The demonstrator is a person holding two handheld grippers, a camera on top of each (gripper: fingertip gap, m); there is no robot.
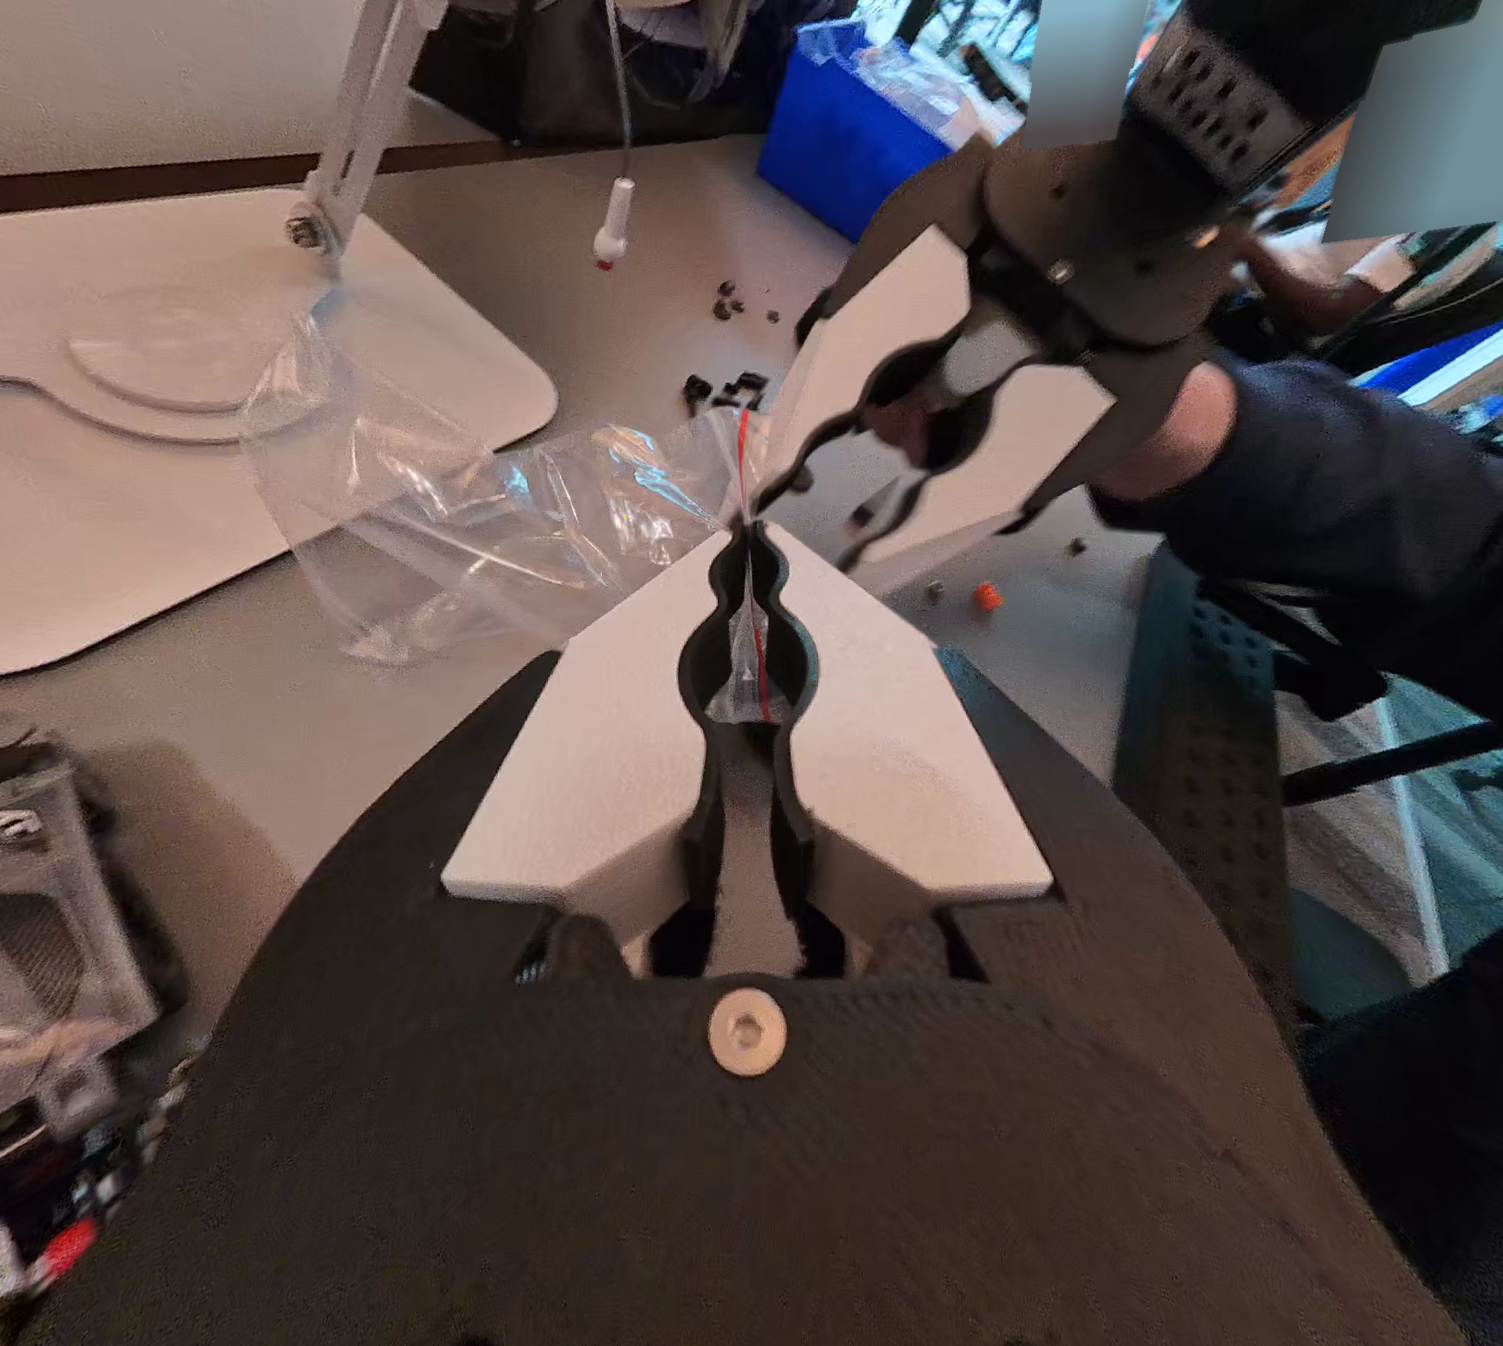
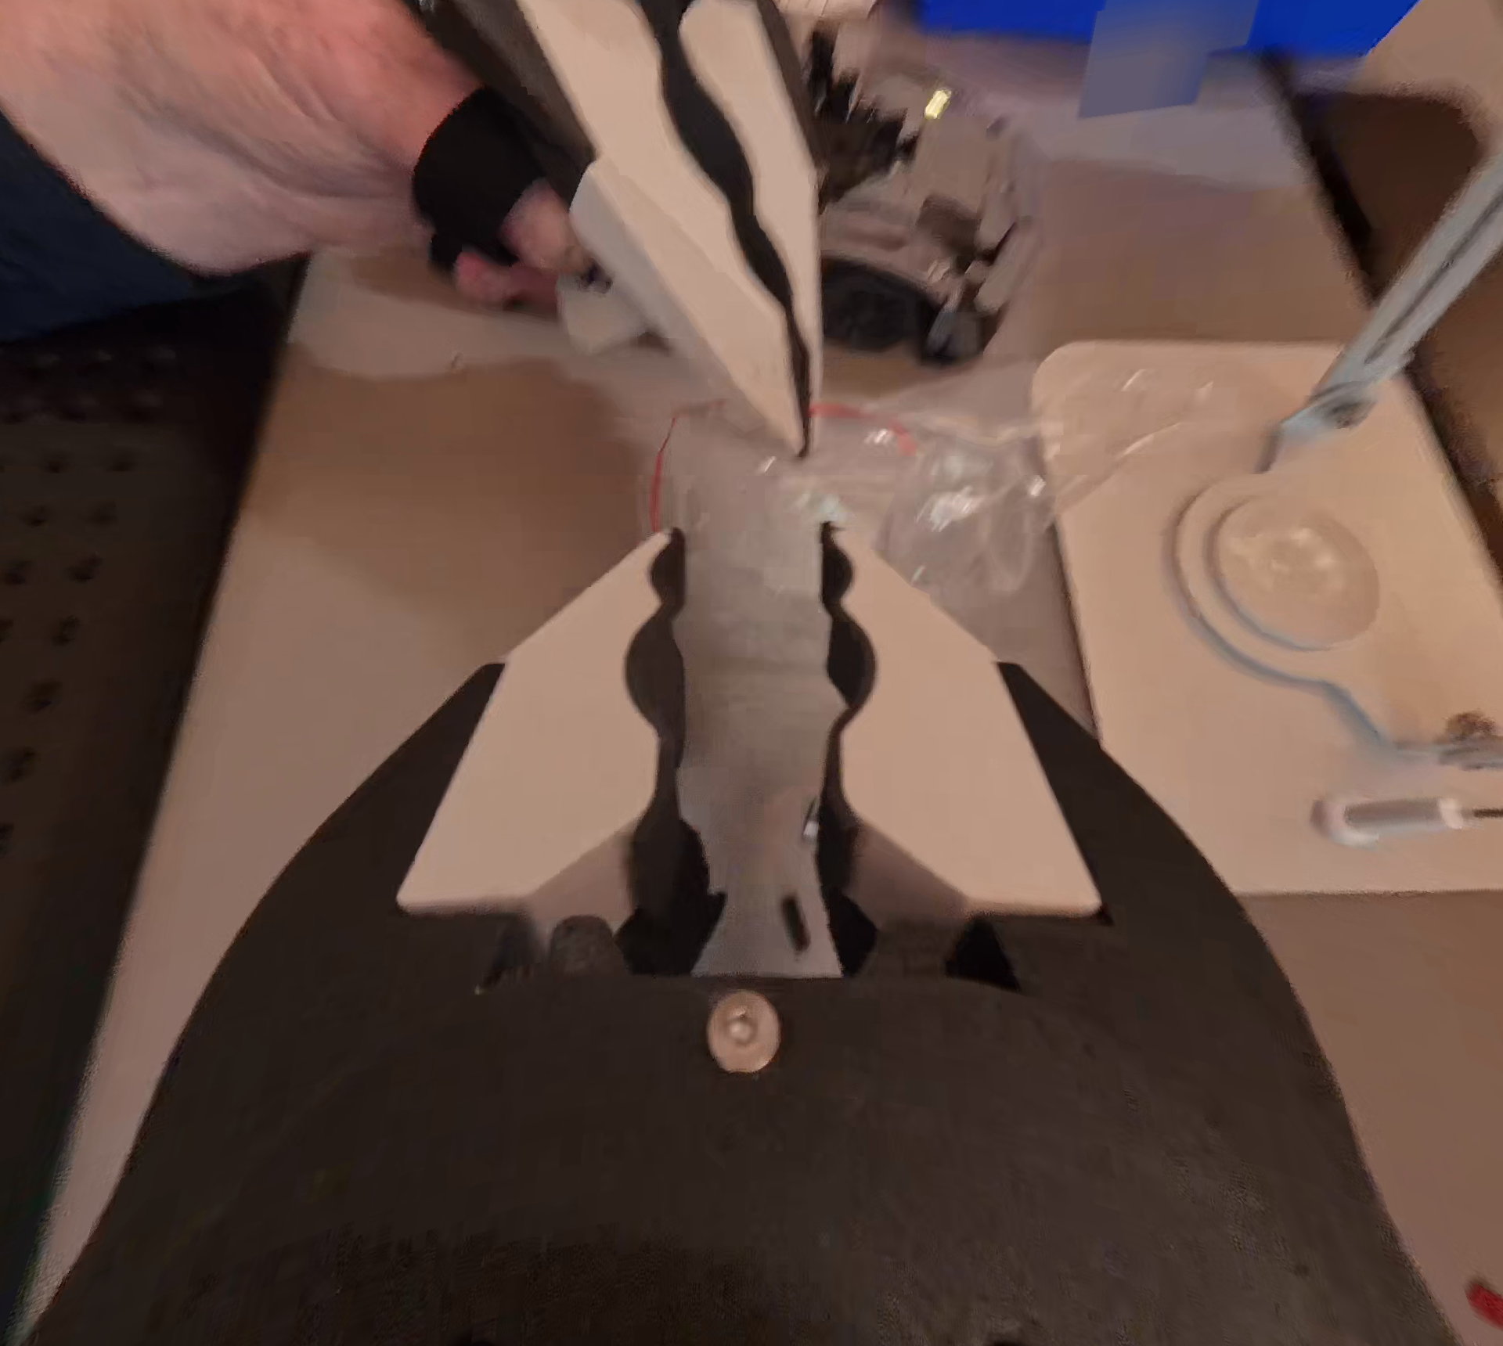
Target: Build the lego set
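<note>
a clear plastic bag (image 1: 455,518) with a thin red strip along its mouth is held pinched at that edge between the closed fingers of the left gripper (image 1: 748,534); a fold of the film and the red strip are seen trapped in the scalloped slot between the jaws. the rest of the bag trails off to the left over the grey table (image 1: 203,721) and partly across a white lamp base (image 1: 455,347). it cannot be told whether anything is left inside.

the right gripper (image 2: 748,534) is seen parted, with bare table visible through the gap between its fingers. its tips are placed just beside the same corner of the bag, close to the left gripper's tips. in the left wrist view it appears closer together, with nothing clearly gripped. it is held by a hand (image 1: 1171,429) in a dark fingerless glove.

small dark lego pieces (image 1: 732,384) are scattered on the table beyond the bag, with a few more farther back. one orange piece (image 1: 986,595) lies nearer the right edge, beside a tiny grey one. a partly built grey lego car (image 2: 919,250) is seen, blurred, behind the left gripper in the right wrist view. a blue bin (image 1: 838,144) stands at the far side of the table.
</note>
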